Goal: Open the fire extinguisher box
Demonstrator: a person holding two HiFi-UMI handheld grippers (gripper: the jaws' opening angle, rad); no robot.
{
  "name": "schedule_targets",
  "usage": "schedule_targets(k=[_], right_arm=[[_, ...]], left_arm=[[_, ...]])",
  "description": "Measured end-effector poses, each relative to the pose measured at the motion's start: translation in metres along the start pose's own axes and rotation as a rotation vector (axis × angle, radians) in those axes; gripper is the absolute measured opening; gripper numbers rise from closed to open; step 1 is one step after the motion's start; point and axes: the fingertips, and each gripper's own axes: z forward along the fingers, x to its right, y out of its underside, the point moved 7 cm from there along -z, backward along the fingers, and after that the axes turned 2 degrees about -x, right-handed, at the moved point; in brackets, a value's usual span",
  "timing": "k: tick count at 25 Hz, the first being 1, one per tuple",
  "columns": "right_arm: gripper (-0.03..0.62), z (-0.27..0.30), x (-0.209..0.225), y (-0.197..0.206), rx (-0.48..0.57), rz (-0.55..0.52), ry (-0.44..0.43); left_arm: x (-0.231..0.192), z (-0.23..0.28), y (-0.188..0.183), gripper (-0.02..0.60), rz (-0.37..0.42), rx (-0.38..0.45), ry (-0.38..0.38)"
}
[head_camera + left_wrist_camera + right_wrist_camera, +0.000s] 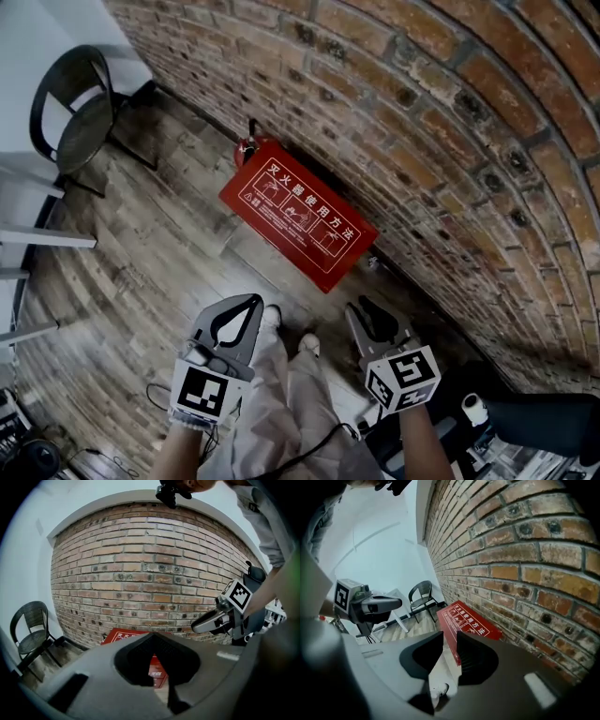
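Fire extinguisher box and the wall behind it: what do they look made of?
Fire extinguisher box: probably painted sheet metal, smooth red with white print and crisp edges. Wall: rough exposed brick, red-brown courses with visible mortar joints.

The body of my left claw (152, 635) hides most of the fire extinguisher box (119, 634); I see only its top edge and a sliver. My right claw (450, 637) covers the box's near end. In the head view a red object (247, 143) sits mostly hidden behind the box. I can't read the box's small print.
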Motion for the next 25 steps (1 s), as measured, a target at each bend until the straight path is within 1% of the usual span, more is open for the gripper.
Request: schedule_targets(k=[4,9,12,14,18,21,25], right_arm=[[0.132,0.018,0.005,0.018,-0.038,0.045,-0.011],[0.166,0.041,0.016,0.043,-0.081,0.08,-0.024],[0.176,0.058,0.023,0.052,-0.091,0.08,-0.02],[0.183,0.069,0.026,0.057,-0.099,0.079,-0.014],[0.198,0.09,0.034,0.071,-0.113,0.122,-0.013],[0.206,0.104,0.04,0.084,-0.133,0.14,-0.013],[0.226,0.115,0.047,0.099,-0.147,0.21,-0.017]], left_arm=[[0.002,0.018,0.02,-0.001,0.033,-0.018,0.047],[0.006,0.044,0.05,-0.002,0.065,-0.055,0.097],[0.003,0.058,0.064,0.0,0.093,-0.069,0.121],[-0.001,0.066,0.074,-0.002,0.094,-0.084,0.127],[-0.008,0.079,0.094,-0.002,0.089,-0.113,0.131],[-0.01,0.09,0.109,-0.001,0.081,-0.119,0.137],[-0.015,0.102,0.127,-0.002,0.071,-0.126,0.149]])
